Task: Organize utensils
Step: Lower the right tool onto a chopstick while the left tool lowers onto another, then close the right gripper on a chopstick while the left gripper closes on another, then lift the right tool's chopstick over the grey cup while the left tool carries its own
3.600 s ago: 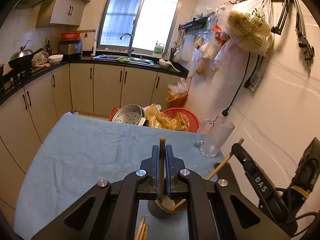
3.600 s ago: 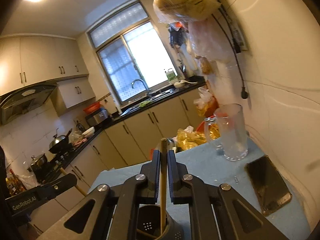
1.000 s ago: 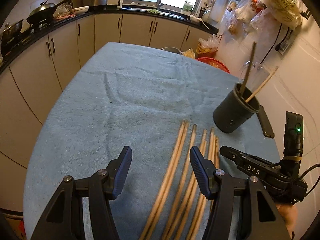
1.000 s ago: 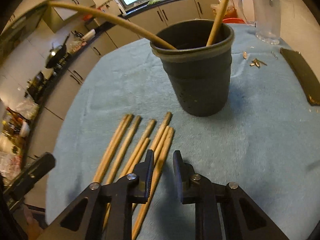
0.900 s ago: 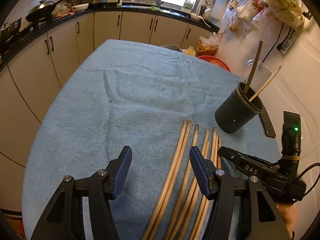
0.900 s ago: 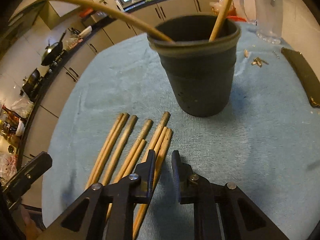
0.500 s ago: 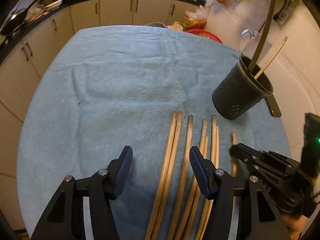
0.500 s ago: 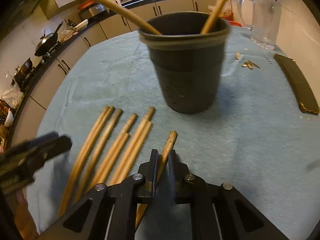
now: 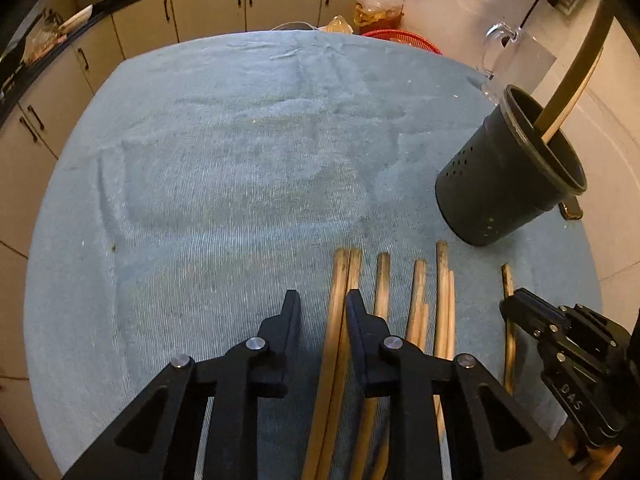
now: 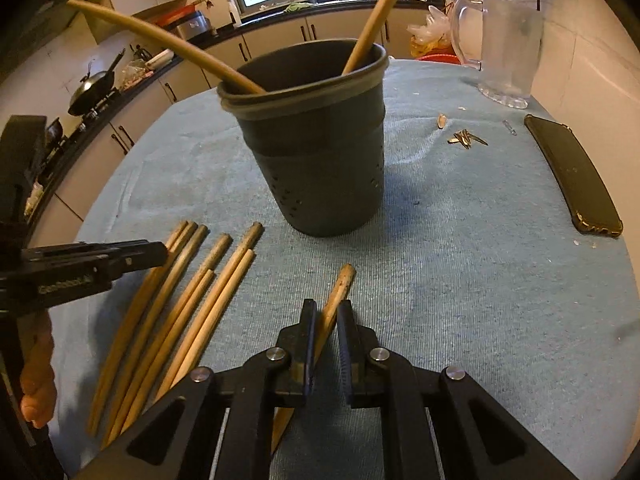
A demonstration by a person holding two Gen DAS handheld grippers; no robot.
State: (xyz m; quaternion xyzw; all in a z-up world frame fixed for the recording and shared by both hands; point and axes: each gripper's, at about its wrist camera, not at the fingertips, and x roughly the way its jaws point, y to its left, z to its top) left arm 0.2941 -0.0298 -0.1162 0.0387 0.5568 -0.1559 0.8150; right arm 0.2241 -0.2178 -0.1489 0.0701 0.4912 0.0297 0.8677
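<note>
Chopsticks are laid side by side on the blue towel (image 9: pixel 208 168), probably so each can be picked singly and dropped into the dark holder (image 10: pixel 320 160) ahead, which already has two. Right gripper (image 10: pixel 323 332) is nearly clenched around one stray chopstick (image 10: pixel 340 284). Left gripper (image 9: pixel 320 312) is half open, straddling the leftmost pair (image 9: pixel 344 280), not squeezing yet.

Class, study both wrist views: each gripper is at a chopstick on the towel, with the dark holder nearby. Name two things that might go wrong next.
1. The left gripper straddles two touching chopsticks; it may grab both or flick one aside.
2. The right gripper holds its lone chopstick near the tip, so the long end may swing and knock the holder, whose two leaning chopsticks may block entry.
</note>
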